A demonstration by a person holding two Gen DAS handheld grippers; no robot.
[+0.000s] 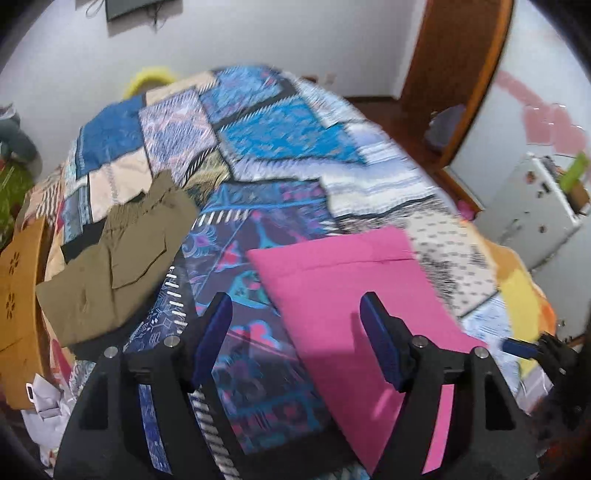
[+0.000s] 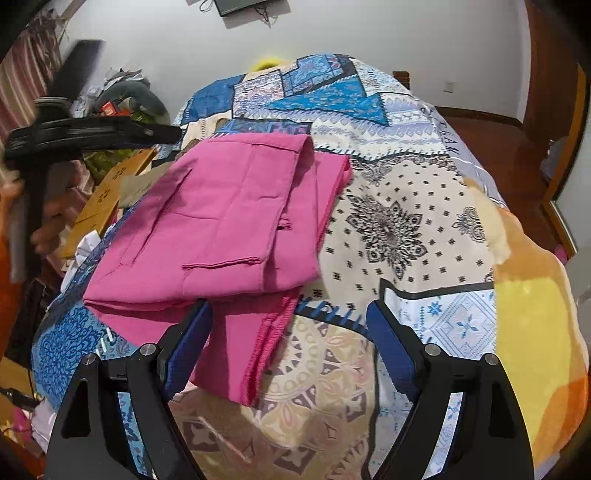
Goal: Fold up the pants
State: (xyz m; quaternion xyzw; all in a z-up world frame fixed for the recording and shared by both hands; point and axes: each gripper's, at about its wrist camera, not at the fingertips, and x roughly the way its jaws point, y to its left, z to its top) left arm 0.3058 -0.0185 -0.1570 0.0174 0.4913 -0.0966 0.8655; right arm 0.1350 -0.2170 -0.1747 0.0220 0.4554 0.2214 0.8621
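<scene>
Bedroom, white walls, wall-mounted TV (image 2: 240,5) at the far end, wooden door frame (image 1: 461,74) on the right side. Bed (image 2: 388,221) fills most of both views, covered with a patchwork quilt (image 1: 258,129) in blue, white and purple prints; an orange-yellow blanket (image 2: 535,314) lies at its right edge.

Pink pants (image 2: 221,221) lie flat on the quilt, folded into a stacked rectangle, with one layer's ruffled hem sticking out at the near edge. In the left wrist view the pants (image 1: 351,295) are right of center, running under the right finger.

Olive shorts (image 1: 118,258) lie on the left part of the bed, well apart from the pants. Orange cardboard box (image 1: 18,295) sits beside the bed's left edge, just beyond the shorts. White cabinet (image 1: 535,206) stands far right in the left view.

Left gripper (image 1: 295,321): jaws spread wide, nothing between them, hovering over the quilt at the left edge of the pants. It also shows as a black shape (image 2: 74,133) at the left of the right view.

Right gripper (image 2: 290,325): jaws spread wide, not holding anything. Its left finger (image 2: 188,343) overlaps the near edge of the pants in view; contact can't be confirmed. Its blue tip (image 1: 517,347) peeks in at the right edge of the left view.

Left view is motion-blurred.
</scene>
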